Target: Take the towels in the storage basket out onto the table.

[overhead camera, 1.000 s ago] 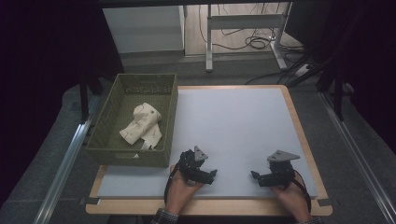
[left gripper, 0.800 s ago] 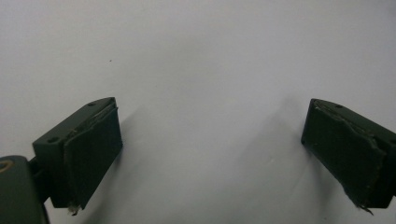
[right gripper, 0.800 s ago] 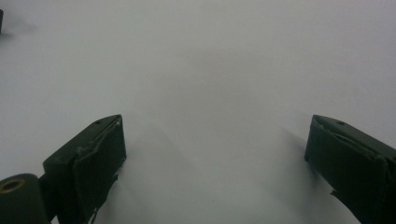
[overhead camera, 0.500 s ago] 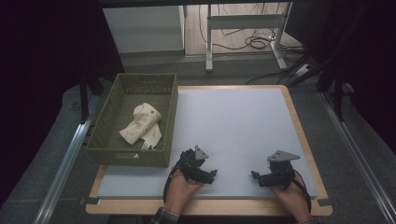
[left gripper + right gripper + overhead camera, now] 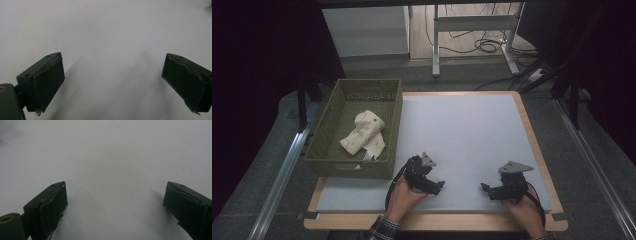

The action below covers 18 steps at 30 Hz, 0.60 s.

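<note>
— Tools first: what are they doing?

— Left tool [image 5: 440, 185] sits low over the near part of the table [image 5: 472, 130], held in the person's left hand [image 5: 404, 197]. In the left gripper view its jaws stand wide apart, with bare white surface between them and nothing gripped [image 5: 112, 85]. Right tool [image 5: 484, 188] is just the same: jaws spread wide in the right gripper view [image 5: 115, 207], nothing between them, held by the right hand [image 5: 524, 210] near the front right corner. The two tools point toward each other, well apart.

— And the nearest thing to them?

— A cream patterned cloth [image 5: 363, 134], rumpled, lying inside the green basket [image 5: 394, 120]. The basket stands on the left edge of the table, partly overhanging it, and its near right corner is close to the left tool. The cloth is toward the middle of the basket, apart from both tools.

— Beyond the table?

— A white cabinet [image 5: 364, 30], metal legs of a stand [image 5: 472, 22] and cables [image 5: 484, 46] on the floor behind.
</note>
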Each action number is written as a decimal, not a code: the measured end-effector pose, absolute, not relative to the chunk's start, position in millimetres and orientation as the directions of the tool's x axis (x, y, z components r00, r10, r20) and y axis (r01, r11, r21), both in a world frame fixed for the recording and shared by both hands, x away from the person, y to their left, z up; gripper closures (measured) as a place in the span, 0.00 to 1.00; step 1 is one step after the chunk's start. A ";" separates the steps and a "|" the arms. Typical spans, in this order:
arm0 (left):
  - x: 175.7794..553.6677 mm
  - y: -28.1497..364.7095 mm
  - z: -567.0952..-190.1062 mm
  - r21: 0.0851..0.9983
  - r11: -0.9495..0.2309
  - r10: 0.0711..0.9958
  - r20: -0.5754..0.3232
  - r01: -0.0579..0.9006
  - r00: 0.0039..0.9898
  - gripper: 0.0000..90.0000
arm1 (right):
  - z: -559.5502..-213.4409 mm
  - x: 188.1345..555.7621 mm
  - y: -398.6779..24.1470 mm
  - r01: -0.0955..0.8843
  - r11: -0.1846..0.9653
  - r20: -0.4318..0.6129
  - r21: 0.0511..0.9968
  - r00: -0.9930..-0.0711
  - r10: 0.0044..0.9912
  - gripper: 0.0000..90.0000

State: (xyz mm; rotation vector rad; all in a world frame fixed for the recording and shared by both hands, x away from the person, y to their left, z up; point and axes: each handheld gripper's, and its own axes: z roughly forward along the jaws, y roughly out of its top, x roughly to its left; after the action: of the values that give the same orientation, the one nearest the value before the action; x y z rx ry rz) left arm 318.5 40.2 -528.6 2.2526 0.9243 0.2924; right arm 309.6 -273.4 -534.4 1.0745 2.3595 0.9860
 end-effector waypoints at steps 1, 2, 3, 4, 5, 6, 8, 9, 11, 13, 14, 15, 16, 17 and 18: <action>319.0 39.4 -527.6 0.659 -0.526 0.687 -0.042 0.537 0.725 0.05 | -534.4 309.6 -273.4 0.509 0.466 -0.040 0.724 -0.643 0.765 0.06; 320.0 39.1 -526.8 0.656 -0.532 0.684 -0.040 0.536 0.728 0.05 | -534.4 309.6 -273.4 0.509 0.466 -0.040 0.724 -0.643 0.765 0.06; 321.0 39.0 -525.8 0.653 -0.533 0.682 -0.044 0.538 0.730 0.05 | -534.4 309.6 -273.4 0.509 0.466 -0.040 0.724 -0.643 0.765 0.06; 321.5 39.1 -525.1 0.653 -0.532 0.683 -0.046 0.539 0.729 0.04 | -534.5 309.6 -273.4 0.509 0.465 -0.039 0.724 -0.643 0.765 0.06; 321.5 39.1 -525.1 0.653 -0.532 0.683 -0.046 0.539 0.729 0.04 | -534.5 309.5 -273.4 0.509 0.465 -0.039 0.724 -0.643 0.765 0.06; 323.4 40.1 -522.4 0.653 -0.532 0.684 -0.044 0.539 0.728 0.04 | -534.5 309.5 -273.4 0.509 0.465 -0.039 0.724 -0.643 0.765 0.06; 324.2 40.6 -520.5 0.654 -0.528 0.687 -0.046 0.541 0.725 0.04 | -534.5 309.5 -273.5 0.509 0.465 -0.039 0.724 -0.643 0.765 0.06; 325.1 41.1 -517.3 0.656 -0.527 0.687 -0.045 0.540 0.725 0.04 | -534.5 309.5 -273.4 0.509 0.465 -0.039 0.724 -0.643 0.765 0.06; 326.0 40.5 -513.8 0.656 -0.528 0.686 -0.046 0.540 0.726 0.04 | -534.5 309.5 -273.5 0.509 0.465 -0.039 0.724 -0.643 0.765 0.06; 327.2 39.3 -510.7 0.653 -0.534 0.682 -0.041 0.536 0.730 0.03 | -534.5 309.5 -273.5 0.509 0.465 -0.039 0.725 -0.643 0.765 0.06; 328.0 38.9 -509.4 0.654 -0.533 0.683 -0.042 0.537 0.729 0.03 | -534.5 309.5 -273.5 0.508 0.466 -0.040 0.725 -0.643 0.764 0.06; 329.3 39.0 -507.8 0.652 -0.538 0.679 -0.040 0.534 0.733 0.03 | -534.5 309.5 -273.6 0.508 0.466 -0.040 0.724 -0.644 0.764 0.06; 330.5 38.9 -506.4 0.653 -0.536 0.677 -0.045 0.534 0.734 0.03 | -534.5 309.5 -273.5 0.508 0.465 -0.040 0.725 -0.643 0.765 0.06; 331.8 38.9 -505.0 0.653 -0.533 0.677 -0.051 0.537 0.734 0.03 | -534.5 309.4 -273.5 0.508 0.465 -0.040 0.725 -0.643 0.765 0.06; 333.1 39.2 -503.1 0.652 -0.536 0.674 -0.052 0.536 0.737 0.03 | -534.5 309.4 -273.5 0.508 0.465 -0.040 0.725 -0.643 0.765 0.06</action>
State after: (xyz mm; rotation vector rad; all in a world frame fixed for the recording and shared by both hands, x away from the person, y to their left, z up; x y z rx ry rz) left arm 333.1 39.2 -503.1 2.2730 0.9079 0.2693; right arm 309.4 -273.5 -534.5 1.0735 2.3584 0.9871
